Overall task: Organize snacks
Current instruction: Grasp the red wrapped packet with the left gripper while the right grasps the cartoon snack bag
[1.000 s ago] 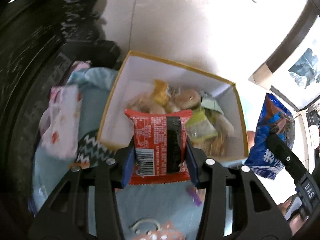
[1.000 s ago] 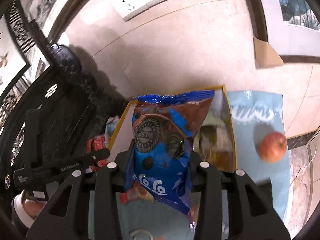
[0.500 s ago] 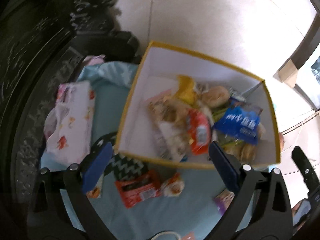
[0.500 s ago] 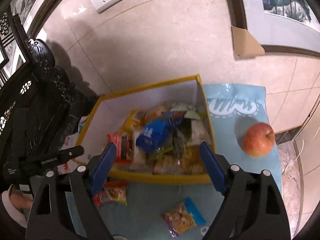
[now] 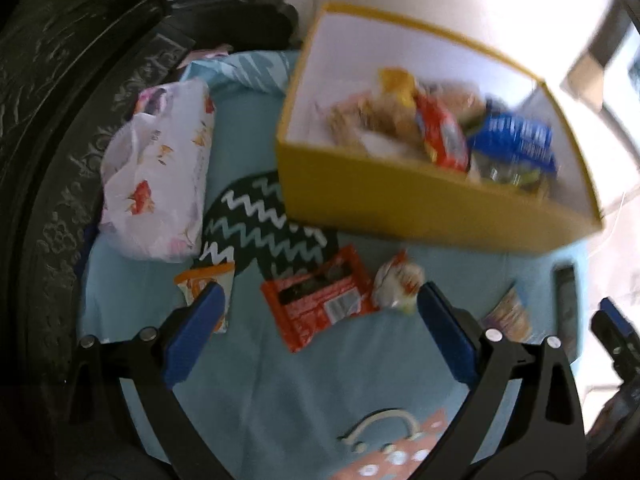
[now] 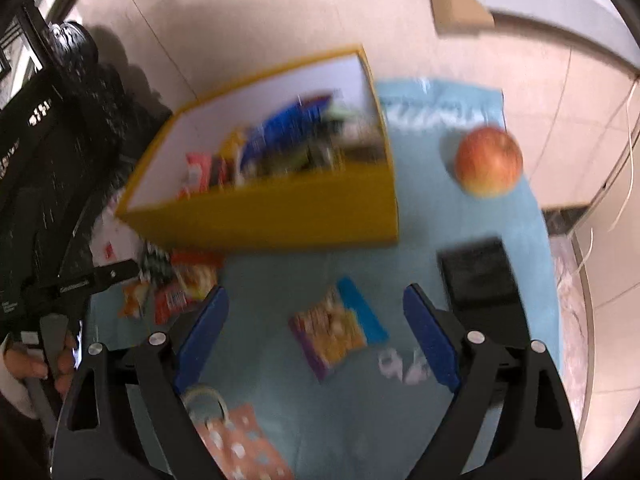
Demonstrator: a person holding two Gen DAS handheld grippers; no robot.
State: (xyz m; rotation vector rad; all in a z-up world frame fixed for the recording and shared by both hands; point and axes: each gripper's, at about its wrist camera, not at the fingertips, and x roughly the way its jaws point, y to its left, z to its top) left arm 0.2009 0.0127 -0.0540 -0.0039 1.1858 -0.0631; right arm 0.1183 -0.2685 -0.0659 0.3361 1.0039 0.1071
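With the left hand-held gripper (image 5: 316,312) spread wide and empty and the right hand-held gripper (image 6: 316,316) still opening, empty, each should straddle its worktop packet, the orange-red foil snack packet (image 5: 320,304) and the purple-and-blue snack packet (image 6: 340,330), before closing, near the yellow cardboard box (image 5: 420,208).

- The yellow cardboard box (image 5: 420,204) sits on the light blue cloth (image 5: 320,392), at the back by the wall.
- Many snack packs lie inside the box, with a blue snack bag (image 5: 516,140) to the right of a red snack pack (image 5: 444,136).
- A white plastic bag with small prints (image 5: 160,164) lies left of the box.
- An orange-red flat wrapper (image 5: 320,300) lies in front of the box, with a small white round snack (image 5: 396,284) just right of it.
- A purple and orange snack packet (image 6: 340,328) lies in front of the box, more to the right.
- A red apple (image 6: 489,161) sits right of the box.
- A flat black square thing (image 6: 478,272) lies in front of the apple.
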